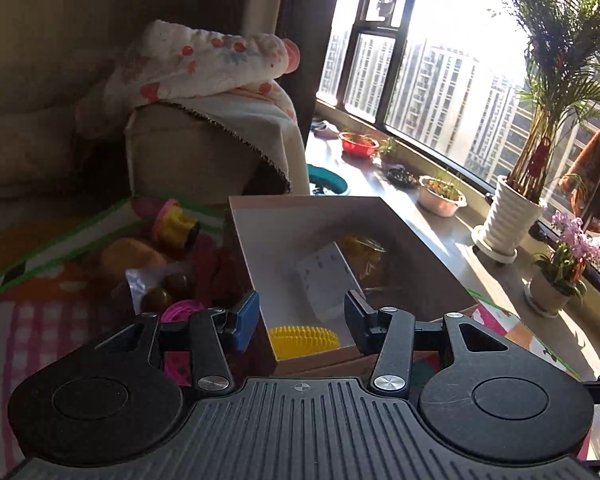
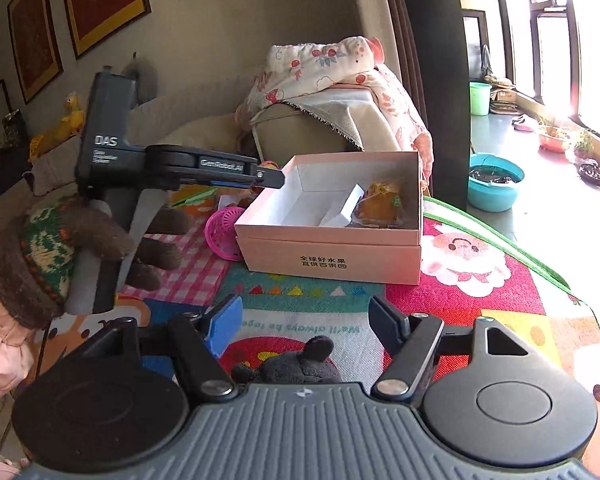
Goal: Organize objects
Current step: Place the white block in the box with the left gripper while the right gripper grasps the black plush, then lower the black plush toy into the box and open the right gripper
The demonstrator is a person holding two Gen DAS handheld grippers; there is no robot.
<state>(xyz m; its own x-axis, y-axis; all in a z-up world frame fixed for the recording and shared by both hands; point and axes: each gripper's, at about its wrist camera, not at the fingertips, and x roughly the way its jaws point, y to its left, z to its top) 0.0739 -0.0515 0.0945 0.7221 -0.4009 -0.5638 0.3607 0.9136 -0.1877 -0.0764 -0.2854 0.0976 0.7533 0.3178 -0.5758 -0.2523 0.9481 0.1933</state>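
In the right wrist view, on the left, a hand in a brown knitted glove point(image 2: 56, 248) holds the left gripper point(image 2: 271, 178) up by the near left corner of the pink cardboard box point(image 2: 332, 256). It points into the box, likely because the box is where the toys go. Seen from its own camera, its fingers point(image 1: 246, 322) are partly open with nothing between them. Just past them, inside the box at the bottom middle of that view, lies a yellow bumpy toy point(image 1: 304, 340).

Low on the left of the box in the right wrist view, a pink plastic basket point(image 2: 225, 232) sits on the colourful play mat point(image 2: 480, 300), touching the box. It is probably waiting for its turn.

In the middle, the box stands open on the mat. Inside are a white paper packet point(image 2: 346, 210) and a yellow wrapped snack point(image 2: 380, 202).

At the bottom middle, the right gripper point(image 2: 302, 330) has wide open fingers. A small grey plush toy point(image 2: 296, 364) lies under them, not pinched. It looks like the next thing to pick up.
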